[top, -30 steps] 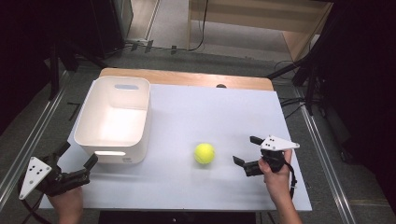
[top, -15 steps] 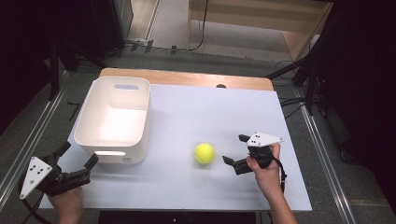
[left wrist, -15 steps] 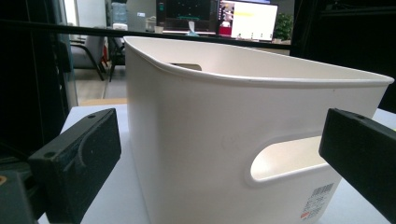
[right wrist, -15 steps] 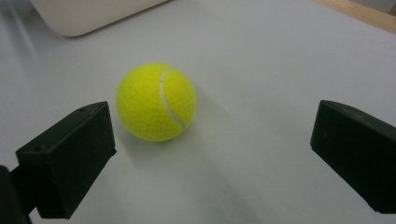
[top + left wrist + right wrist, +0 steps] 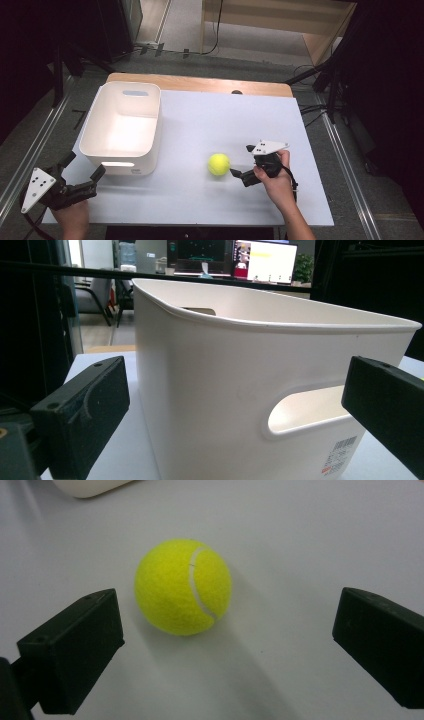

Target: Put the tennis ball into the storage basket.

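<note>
A yellow-green tennis ball [image 5: 219, 164] lies on the white table top [image 5: 230, 120], right of centre. My right gripper [image 5: 241, 161] is open just to the ball's right, jaws pointing at it. In the right gripper view the ball [image 5: 183, 586] sits a little ahead of the open right gripper [image 5: 225, 642], left of the middle, touching neither jaw. My left gripper [image 5: 84, 165] is open at the table's near left corner. It faces the near wall of a white plastic bin [image 5: 156, 125]. In the left gripper view the bin [image 5: 240, 370] stands close before the left gripper [image 5: 235, 415], a handle slot [image 5: 310, 410] at lower right.
The bin has nothing visible inside it. A wooden strip [image 5: 200, 82] runs along the table's far edge. Metal rails [image 5: 345, 165] flank both sides of the table. Open white surface lies between the bin and the ball.
My right gripper has moved left across the table and closed in on the ball, jaws still open. The left gripper and the ball have stayed put.
</note>
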Demonstrator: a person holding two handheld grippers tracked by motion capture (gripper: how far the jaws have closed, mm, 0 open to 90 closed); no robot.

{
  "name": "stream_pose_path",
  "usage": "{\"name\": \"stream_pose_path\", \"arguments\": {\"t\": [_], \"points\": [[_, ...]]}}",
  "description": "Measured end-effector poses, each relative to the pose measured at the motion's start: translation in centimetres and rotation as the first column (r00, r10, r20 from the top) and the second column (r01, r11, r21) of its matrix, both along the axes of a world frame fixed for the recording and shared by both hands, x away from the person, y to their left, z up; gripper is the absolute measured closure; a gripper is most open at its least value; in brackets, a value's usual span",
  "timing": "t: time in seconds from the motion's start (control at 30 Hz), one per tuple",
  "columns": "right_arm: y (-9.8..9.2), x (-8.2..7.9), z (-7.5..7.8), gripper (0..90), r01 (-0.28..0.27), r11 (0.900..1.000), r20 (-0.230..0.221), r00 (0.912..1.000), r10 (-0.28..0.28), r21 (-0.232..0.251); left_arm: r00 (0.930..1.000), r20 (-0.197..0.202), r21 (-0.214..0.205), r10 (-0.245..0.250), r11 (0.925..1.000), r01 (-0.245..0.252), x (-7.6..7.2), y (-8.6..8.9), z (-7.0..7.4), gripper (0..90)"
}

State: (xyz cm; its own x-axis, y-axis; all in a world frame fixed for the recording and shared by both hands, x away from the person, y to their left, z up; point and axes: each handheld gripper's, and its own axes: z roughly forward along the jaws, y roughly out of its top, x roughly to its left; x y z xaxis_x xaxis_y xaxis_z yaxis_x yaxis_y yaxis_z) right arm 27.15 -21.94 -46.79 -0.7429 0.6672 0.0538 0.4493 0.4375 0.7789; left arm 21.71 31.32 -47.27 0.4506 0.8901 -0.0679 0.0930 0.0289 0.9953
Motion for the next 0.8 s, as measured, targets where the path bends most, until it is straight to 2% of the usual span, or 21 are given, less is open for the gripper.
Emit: {"name": "stream_pose_path", "arguments": {"t": [0.2, 0.8], "points": [[0.9, 0.3, -0.1, 0.0, -0.023, 0.9996, -0.036, 0.9991, 0.022, -0.019, 1.0000, 0.000, -0.001, -0.001, 1.0000, 0.001, 0.0, 0.0, 0.0, 0.0], [3.2, 1.3, -0.4, 0.0, -0.086, 0.9935, -0.090, 0.9929, 0.079, -0.075, 1.0000, 0.001, -0.002, -0.002, 1.0000, 0.002, 0.0, 0.1, 0.0, 0.0]]}}
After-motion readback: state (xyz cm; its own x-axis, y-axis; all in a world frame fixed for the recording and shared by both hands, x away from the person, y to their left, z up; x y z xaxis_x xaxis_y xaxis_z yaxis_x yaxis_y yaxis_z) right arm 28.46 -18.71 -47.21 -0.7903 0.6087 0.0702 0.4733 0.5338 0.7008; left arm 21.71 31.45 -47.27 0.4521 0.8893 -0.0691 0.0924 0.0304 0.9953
